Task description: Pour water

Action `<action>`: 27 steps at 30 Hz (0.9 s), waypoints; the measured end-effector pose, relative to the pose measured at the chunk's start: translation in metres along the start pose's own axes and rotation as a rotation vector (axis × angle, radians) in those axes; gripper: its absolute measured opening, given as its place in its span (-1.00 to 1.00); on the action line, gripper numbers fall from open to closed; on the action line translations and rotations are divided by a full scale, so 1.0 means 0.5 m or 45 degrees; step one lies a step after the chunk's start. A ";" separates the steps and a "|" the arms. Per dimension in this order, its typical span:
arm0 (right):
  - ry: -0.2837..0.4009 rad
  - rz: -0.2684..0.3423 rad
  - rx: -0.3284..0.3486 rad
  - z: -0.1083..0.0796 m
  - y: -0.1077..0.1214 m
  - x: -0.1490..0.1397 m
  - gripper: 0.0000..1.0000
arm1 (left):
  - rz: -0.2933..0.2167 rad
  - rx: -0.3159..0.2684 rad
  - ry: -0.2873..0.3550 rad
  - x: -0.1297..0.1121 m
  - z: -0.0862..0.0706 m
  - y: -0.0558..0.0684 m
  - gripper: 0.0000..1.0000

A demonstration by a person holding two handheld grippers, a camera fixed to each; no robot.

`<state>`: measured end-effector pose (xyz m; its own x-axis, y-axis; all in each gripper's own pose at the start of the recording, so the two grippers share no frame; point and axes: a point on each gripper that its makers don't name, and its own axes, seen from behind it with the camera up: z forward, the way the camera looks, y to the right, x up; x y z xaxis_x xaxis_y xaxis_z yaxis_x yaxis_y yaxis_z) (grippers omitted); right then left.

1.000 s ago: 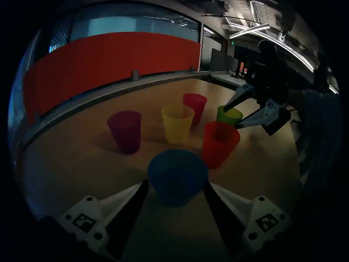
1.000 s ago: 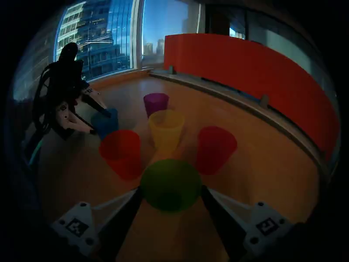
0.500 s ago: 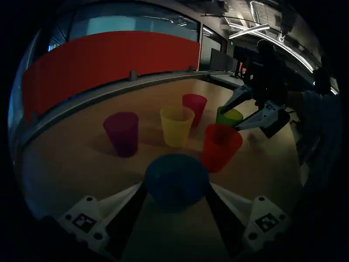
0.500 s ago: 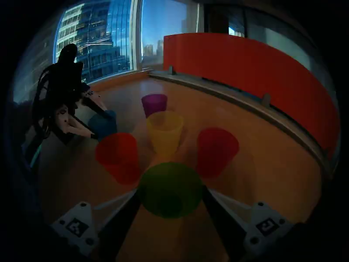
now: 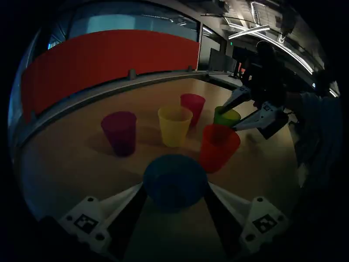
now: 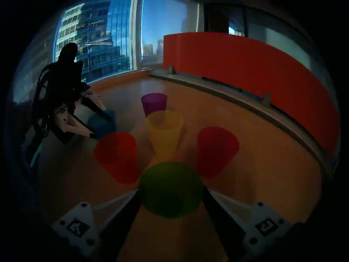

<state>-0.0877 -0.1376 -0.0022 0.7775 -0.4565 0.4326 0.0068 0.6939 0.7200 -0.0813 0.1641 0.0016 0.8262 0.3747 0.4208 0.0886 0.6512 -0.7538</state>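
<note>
Blue cup [image 5: 175, 179] is being gripped by the left gripper [image 5: 174, 188], green cup [image 6: 171, 185] by the right gripper [image 6: 171, 194]. Both jaws are being pressed narrow onto the cup walls, low at the table [image 5: 61, 161]. The cups are being judged thin, light, flexible plastic, so a gentle mid-wall hold is being advised. Water level cannot be told.

I am working in an office high up in a city. Big windows [image 6: 144, 30] are showing tall glass towers [image 6: 87, 43] outside, long lights [image 5: 283, 43] are glowing overhead, and a red screen [image 5: 109, 56] is running along my wooden bench [image 5: 65, 153].
</note>
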 end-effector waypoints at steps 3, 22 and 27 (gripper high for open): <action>0.004 0.004 -0.004 -0.001 0.001 0.003 0.84 | 0.003 0.000 0.000 0.001 -0.001 0.000 0.73; 0.153 0.020 -0.043 -0.065 0.004 0.090 0.83 | -0.002 0.015 0.124 0.076 -0.060 0.020 0.73; 0.211 0.010 -0.053 -0.090 -0.004 0.120 0.83 | 0.011 0.042 0.185 0.112 -0.086 0.025 0.73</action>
<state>-0.0126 -0.1413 -0.0022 0.8706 -0.3552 0.3405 0.0235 0.7213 0.6922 -0.0099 0.1648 -0.0061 0.8989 0.2822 0.3352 0.0651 0.6704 -0.7391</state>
